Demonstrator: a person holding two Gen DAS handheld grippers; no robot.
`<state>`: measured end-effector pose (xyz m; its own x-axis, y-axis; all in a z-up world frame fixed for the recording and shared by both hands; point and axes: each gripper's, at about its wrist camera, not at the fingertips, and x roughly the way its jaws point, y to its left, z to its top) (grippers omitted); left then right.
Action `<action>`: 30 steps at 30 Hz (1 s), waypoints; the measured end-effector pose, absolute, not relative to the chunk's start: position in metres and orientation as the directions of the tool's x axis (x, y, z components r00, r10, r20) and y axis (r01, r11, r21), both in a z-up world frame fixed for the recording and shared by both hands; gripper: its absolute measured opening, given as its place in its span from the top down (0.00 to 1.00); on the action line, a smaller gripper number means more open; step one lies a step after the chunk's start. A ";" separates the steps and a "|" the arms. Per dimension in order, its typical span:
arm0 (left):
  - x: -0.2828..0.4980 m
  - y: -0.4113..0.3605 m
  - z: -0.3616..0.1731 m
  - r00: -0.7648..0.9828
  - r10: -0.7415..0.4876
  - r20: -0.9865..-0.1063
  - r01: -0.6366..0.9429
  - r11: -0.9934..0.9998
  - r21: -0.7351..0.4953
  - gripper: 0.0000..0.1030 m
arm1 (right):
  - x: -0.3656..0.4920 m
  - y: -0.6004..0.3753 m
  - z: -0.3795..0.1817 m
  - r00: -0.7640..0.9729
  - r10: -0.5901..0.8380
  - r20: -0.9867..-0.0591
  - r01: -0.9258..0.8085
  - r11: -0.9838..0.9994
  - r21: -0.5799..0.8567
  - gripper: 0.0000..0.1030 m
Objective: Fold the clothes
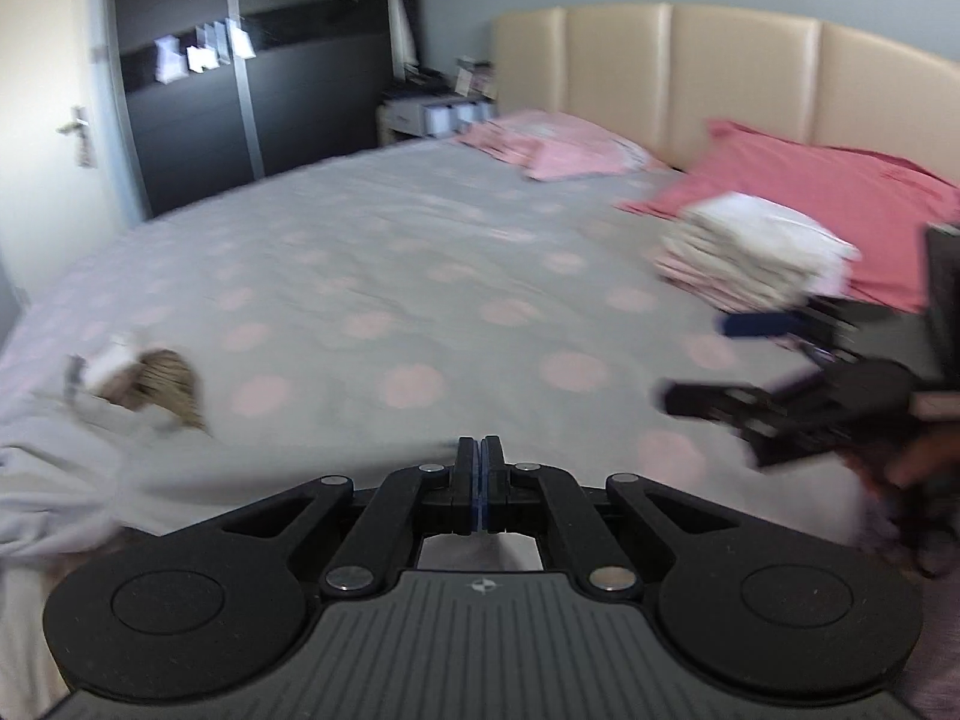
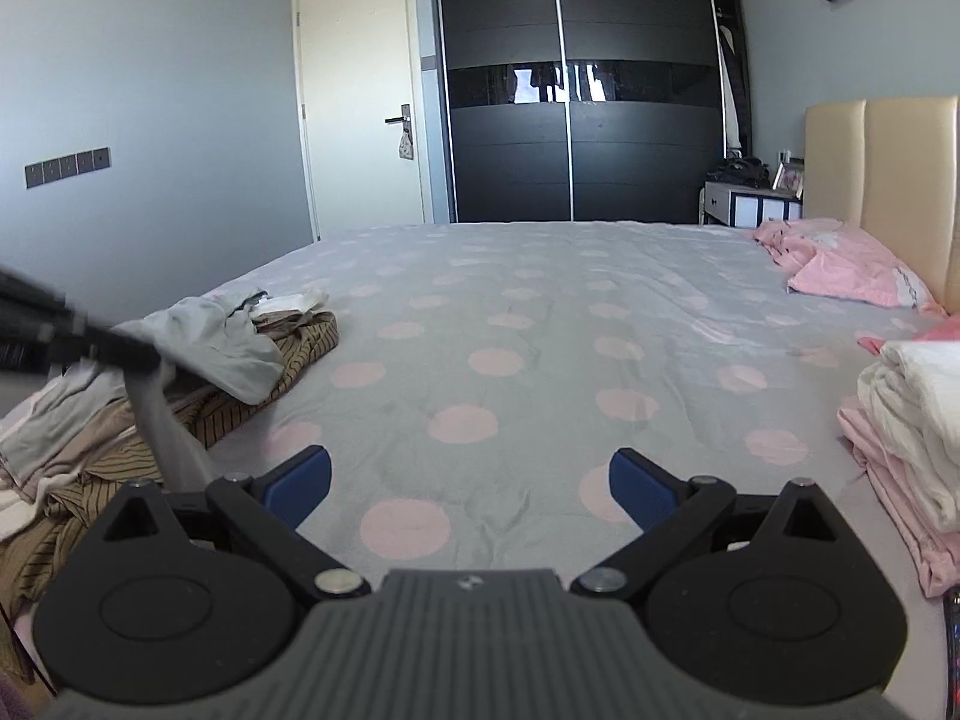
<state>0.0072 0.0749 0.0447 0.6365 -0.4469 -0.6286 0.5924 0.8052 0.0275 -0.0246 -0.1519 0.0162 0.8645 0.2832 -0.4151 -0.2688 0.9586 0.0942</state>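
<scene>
Garment: we hold a pale grey cloth in the left gripper; in the right wrist view it hangs from the tip in a strand, lifted off the pile so it can be spread out, we judge.
Left gripper: fingers pressed together, pinching that cloth; in its own view the jaws meet with no gap.
Pile: unfolded grey and brown-striped clothes at the left edge of the bed, waiting their turn.
Right gripper: blue pads spread wide, holding nothing, poised over bare sheet; we take it as ready for a second corner.
Stack: folded white and pink items at the right, near the pillows, kept well apart from the pile.
Bed: grey sheet with pink dots, its middle free as our folding surface.
</scene>
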 end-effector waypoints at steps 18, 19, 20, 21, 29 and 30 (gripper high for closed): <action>-0.021 0.053 -0.003 0.547 -0.348 -0.762 0.500 0.865 -0.036 0.79 | -0.025 -0.159 0.001 0.769 0.331 -0.547 -0.294 0.943 0.156 0.03; -0.017 0.059 -0.007 0.565 -0.312 -0.764 0.457 0.889 -0.025 0.68 | -0.025 -0.157 -0.002 0.759 0.344 -0.553 -0.310 0.938 0.157 0.03; -0.013 0.065 -0.009 0.590 -0.261 -0.764 0.397 0.918 -0.007 0.60 | -0.025 -0.153 -0.006 0.747 0.359 -0.559 -0.330 0.931 0.157 0.04; -0.008 0.071 -0.014 0.596 -0.223 -0.771 0.352 0.936 0.001 0.59 | -0.025 -0.149 -0.009 0.734 0.379 -0.564 -0.353 0.922 0.160 0.04; 0.024 0.109 -0.051 0.559 -0.078 -0.826 0.131 0.991 -0.005 0.52 | -0.017 -0.107 -0.038 0.603 0.506 -0.617 -0.509 0.839 0.191 0.18; 0.028 0.114 -0.056 0.549 -0.068 -0.833 0.115 0.993 -0.005 0.52 | -0.015 -0.102 -0.042 0.584 0.517 -0.626 -0.521 0.830 0.200 0.18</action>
<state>0.0276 0.1135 -0.0556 0.5489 -0.0678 -0.8331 0.1154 0.9933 -0.0049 -0.0150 -0.1023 -0.0417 0.5841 0.5171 -0.6256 -0.5207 0.8300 0.1998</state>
